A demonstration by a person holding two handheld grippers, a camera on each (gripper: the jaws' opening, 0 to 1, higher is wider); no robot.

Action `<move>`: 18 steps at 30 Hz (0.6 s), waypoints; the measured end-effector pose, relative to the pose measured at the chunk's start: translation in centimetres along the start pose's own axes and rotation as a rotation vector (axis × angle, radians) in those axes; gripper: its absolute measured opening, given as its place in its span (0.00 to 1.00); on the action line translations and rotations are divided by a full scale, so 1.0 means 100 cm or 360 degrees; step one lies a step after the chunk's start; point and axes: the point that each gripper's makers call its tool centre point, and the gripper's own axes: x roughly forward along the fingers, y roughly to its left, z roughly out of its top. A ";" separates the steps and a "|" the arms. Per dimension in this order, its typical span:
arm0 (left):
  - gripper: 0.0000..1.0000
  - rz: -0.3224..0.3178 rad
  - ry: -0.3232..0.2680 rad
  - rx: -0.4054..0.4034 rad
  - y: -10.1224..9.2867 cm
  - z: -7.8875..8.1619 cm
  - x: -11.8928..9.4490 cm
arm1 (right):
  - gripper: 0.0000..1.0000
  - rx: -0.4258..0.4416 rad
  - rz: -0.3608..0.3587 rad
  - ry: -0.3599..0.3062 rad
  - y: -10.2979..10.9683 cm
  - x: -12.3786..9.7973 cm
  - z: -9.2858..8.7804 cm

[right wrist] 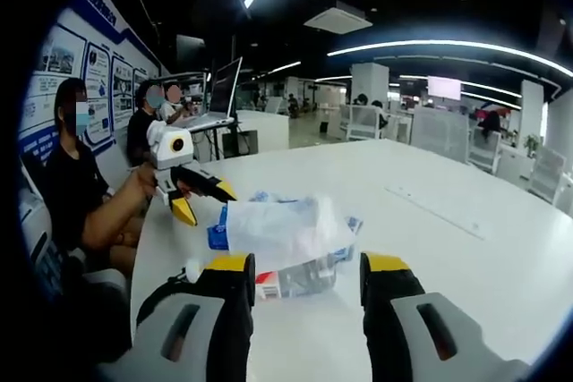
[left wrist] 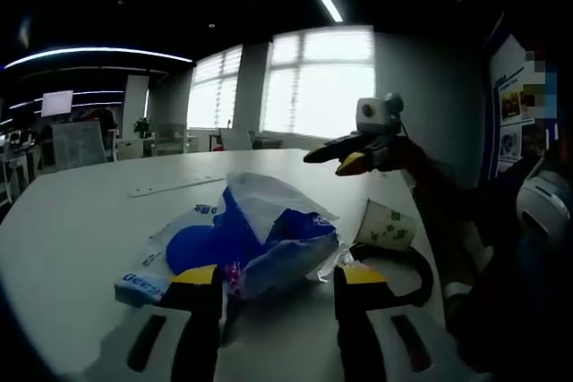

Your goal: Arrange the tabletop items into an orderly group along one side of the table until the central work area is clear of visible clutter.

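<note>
White table (right wrist: 466, 221) (open office beyond) bears a crumpled bag (left wrist: 255, 239).

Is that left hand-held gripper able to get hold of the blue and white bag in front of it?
Probably yes. The left hand-held gripper is open, and the blue and white bag lies on the table right at its tips, with nothing between them.

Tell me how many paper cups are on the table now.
1. A paper cup lies on its side right of the blue-and-white plastic bag in the left gripper view; others may be hidden behind the bag.
</note>
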 end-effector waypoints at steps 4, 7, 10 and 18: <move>0.49 0.0003 0.0006 -0.0001 0.001 -0.001 0.000 | 0.41 0.0003 0.0001 0.0010 -0.001 0.005 0.000; 0.49 0.0002 0.0008 -0.0003 0.003 -0.001 0.001 | 0.40 0.0013 0.0007 0.0014 0.000 0.010 0.000; 0.49 0.0007 0.0016 -0.0004 0.005 -0.002 0.002 | 0.38 0.0014 0.0007 0.0024 -0.003 0.013 0.000; 0.48 -0.0009 0.0001 -0.0011 0.003 0.003 0.004 | 0.36 0.0051 0.0039 0.0027 -0.008 0.025 -0.002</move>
